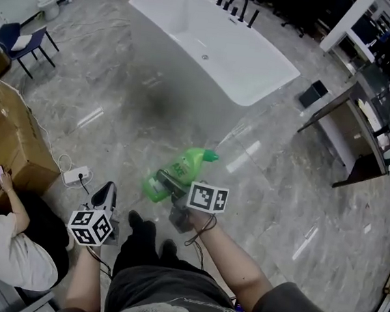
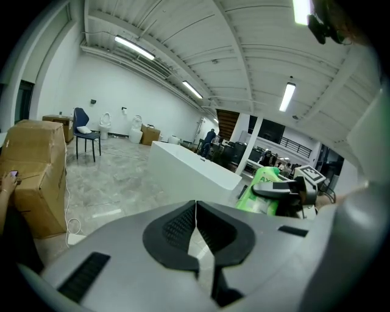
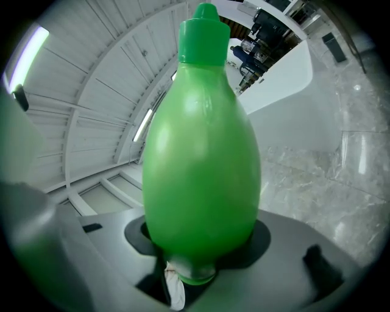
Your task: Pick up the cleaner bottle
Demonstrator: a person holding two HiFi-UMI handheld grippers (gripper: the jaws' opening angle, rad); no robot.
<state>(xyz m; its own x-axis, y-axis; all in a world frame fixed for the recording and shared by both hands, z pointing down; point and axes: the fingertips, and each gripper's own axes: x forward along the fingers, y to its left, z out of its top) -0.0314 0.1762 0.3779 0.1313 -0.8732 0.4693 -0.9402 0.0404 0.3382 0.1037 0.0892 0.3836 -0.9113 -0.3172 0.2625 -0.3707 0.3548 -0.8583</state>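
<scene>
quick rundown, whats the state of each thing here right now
cleaner bottle: capped, gripped near its base, off the floor
right gripper: shut on the cleaner bottle
left gripper: shut, empty
bathtub: upright, empty
cardboard box: closed

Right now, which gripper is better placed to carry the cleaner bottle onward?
Right. The right gripper is clamped on the cleaner bottle, which is off the floor; the left gripper is shut and empty.
</scene>
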